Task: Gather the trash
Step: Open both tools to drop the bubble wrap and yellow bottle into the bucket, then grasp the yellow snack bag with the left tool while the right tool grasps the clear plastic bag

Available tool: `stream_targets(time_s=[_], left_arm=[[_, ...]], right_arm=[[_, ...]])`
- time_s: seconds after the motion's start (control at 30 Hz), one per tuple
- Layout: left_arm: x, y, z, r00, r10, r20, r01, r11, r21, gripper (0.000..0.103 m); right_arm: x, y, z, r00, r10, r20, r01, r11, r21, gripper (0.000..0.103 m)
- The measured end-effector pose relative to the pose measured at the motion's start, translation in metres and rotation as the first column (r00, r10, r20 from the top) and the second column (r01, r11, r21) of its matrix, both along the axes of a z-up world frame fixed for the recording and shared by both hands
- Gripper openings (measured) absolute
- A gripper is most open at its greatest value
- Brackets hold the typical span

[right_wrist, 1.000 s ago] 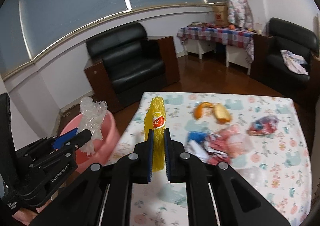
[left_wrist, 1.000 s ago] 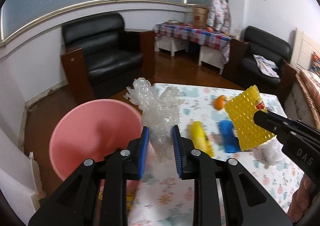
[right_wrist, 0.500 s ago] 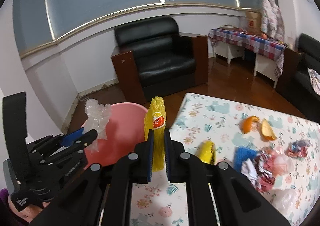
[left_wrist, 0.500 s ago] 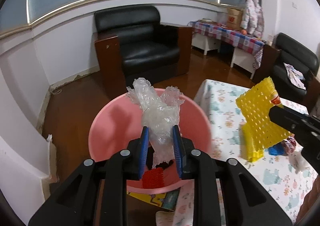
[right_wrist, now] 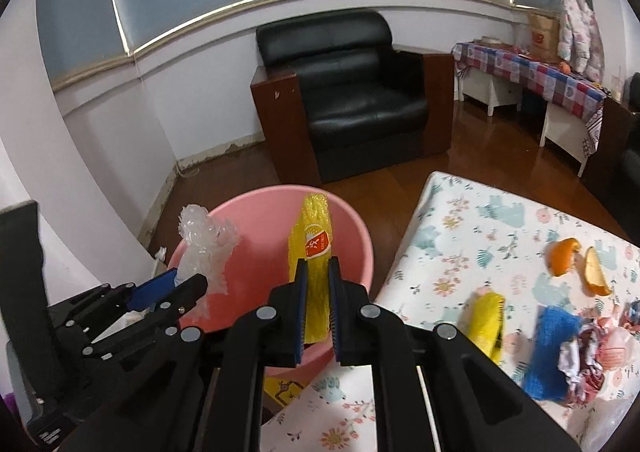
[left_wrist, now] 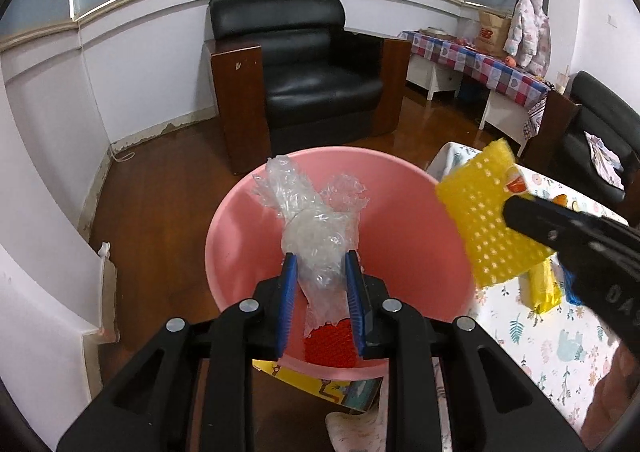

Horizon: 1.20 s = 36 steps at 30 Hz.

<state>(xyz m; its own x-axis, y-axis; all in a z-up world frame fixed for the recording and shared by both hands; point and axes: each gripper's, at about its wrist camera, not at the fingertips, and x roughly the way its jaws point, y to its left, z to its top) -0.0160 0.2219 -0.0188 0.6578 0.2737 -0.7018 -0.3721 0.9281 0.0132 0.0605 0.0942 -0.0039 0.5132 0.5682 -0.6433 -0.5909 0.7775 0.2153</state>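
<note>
My left gripper [left_wrist: 320, 292] is shut on a crumpled clear plastic wrap [left_wrist: 316, 228] and holds it over the pink bin [left_wrist: 408, 252]. A red foam net [left_wrist: 330, 344] lies in the bin's bottom. My right gripper [right_wrist: 318, 304] is shut on a yellow foam net [right_wrist: 314, 252] with a red label, held above the bin's near rim [right_wrist: 360, 236]. The same net shows at the right of the left wrist view [left_wrist: 488, 228]. The left gripper with the wrap [right_wrist: 204, 248] shows at the left of the right wrist view.
A table with a patterned cloth [right_wrist: 460, 220] stands right of the bin and holds orange peel [right_wrist: 568, 256], another yellow net [right_wrist: 486, 316], a blue net [right_wrist: 550, 356] and crumpled wrappers [right_wrist: 588, 352]. A black armchair [left_wrist: 316, 80] stands behind the bin.
Both grippers have moved left from over the table to over the pink bin, each still holding its piece of trash.
</note>
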Motion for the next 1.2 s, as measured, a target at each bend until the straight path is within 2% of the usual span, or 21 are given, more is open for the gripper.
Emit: stream_targets(time_s=[0.07,0.2,0.23,0.3,0.33,0.43,0.7,0.9,1.2], left_arm=[[0.0,0.004,-0.002,1.0,0.001,0.001,-0.001,1.0,-0.009,0.024],[0.001,0.014,-0.006,1.0,0.002,-0.012,-0.002,0.999,-0.049,0.031],[0.001,0.016,-0.007,1.0,0.0,-0.016,-0.001,0.998,-0.055,0.033],[0.0,0.017,-0.007,1.0,-0.001,-0.015,0.0,0.999,-0.051,0.042],[-0.001,0.018,-0.006,1.0,-0.004,-0.012,0.003,0.999,-0.048,0.042],[-0.001,0.018,-0.005,1.0,-0.009,-0.005,0.009,0.998,-0.058,0.042],[-0.007,0.005,0.007,0.999,-0.043,0.029,0.044,0.997,-0.061,0.042],[-0.007,-0.011,0.016,0.996,-0.073,0.06,0.078,0.993,-0.089,0.042],[0.001,-0.063,0.022,0.979,-0.198,0.053,0.202,0.976,-0.083,0.042]], right_arm=[[0.003,0.009,-0.005,1.0,0.008,-0.003,-0.008,1.0,-0.014,0.01],[0.005,0.017,-0.012,1.0,0.016,-0.013,-0.016,1.0,-0.015,0.01],[0.006,0.019,-0.014,1.0,0.02,-0.021,-0.02,1.0,-0.007,0.012],[0.008,0.022,-0.017,0.999,0.03,-0.036,-0.03,1.0,-0.002,0.024],[0.008,0.022,-0.018,0.999,0.033,-0.039,-0.033,0.999,0.003,0.032],[0.009,0.022,-0.017,0.999,0.039,-0.031,-0.039,0.999,0.011,0.037],[0.0,0.005,-0.011,1.0,0.028,-0.009,-0.028,1.0,0.014,0.038],[-0.01,-0.022,-0.005,1.0,-0.008,-0.003,0.008,1.0,0.015,0.038],[-0.025,-0.102,0.003,0.991,-0.132,-0.005,0.133,0.991,0.015,0.038]])
